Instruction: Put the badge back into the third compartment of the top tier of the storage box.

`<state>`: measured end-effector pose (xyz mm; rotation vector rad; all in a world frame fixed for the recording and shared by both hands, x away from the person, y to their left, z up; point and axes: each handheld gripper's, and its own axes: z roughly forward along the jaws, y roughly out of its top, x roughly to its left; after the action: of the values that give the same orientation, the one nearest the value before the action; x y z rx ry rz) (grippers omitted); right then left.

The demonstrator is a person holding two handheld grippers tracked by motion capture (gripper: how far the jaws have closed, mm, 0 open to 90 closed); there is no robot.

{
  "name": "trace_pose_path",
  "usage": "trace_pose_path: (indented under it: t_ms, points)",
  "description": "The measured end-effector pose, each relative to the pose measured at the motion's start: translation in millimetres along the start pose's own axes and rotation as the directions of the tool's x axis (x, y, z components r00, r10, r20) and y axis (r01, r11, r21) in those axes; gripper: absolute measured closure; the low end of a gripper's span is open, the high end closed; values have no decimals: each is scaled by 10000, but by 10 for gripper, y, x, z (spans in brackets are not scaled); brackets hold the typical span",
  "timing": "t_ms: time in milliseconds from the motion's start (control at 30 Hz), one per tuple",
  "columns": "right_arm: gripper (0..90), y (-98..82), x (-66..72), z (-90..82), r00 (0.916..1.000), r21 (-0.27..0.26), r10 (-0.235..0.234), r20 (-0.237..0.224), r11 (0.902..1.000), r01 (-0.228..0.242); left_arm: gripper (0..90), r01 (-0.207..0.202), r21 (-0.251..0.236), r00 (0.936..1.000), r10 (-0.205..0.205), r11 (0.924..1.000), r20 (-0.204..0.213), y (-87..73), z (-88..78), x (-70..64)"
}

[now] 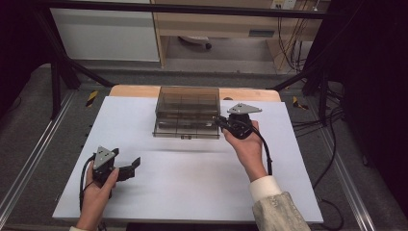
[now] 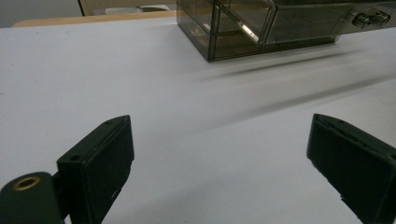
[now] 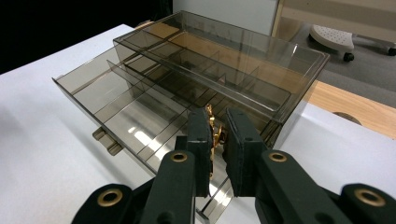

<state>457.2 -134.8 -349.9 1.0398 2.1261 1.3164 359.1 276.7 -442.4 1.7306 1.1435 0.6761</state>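
Note:
A smoky clear drawer box (image 1: 187, 98) stands at the back middle of the white table top (image 1: 192, 183). Its bottom drawer (image 1: 185, 128) is pulled out toward me and shows several empty compartments (image 3: 121, 109). My right gripper (image 1: 222, 123) hangs over the drawer's right end. In the right gripper view its jaws (image 3: 218, 119) are shut on a small gold piece (image 3: 215, 135) just above the drawer. My left gripper (image 1: 131, 166) rests low at the near left of the table. Its jaws (image 2: 219, 123) are wide open with nothing between them, and point toward the box (image 2: 243, 28).
A wooden table edge (image 1: 134, 90) runs behind the white top. Black frame posts (image 1: 55, 82) stand at both back corners, and cables (image 1: 317, 120) lie on the floor at the right. A chair base (image 3: 334, 37) sits beyond the table.

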Motion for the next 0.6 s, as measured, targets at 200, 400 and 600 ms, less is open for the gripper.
trace_pose_path:
  t_ms: [200,400,600]
  points:
    - [809,26,-2,27,10000,47,-4,-11,10000,4,72,-67,-2,10000,67,10000,-9,-1,-2,-8]
    - [809,44,-13,64,10000,42,61,20,10000,-61,72,-2,8,10000,2,10000,4,-2,-1,1]
    - [809,37,-10,82,10000,88,56,39,9999,-56,73,-28,36,10000,28,10000,30,-5,-11,-7]
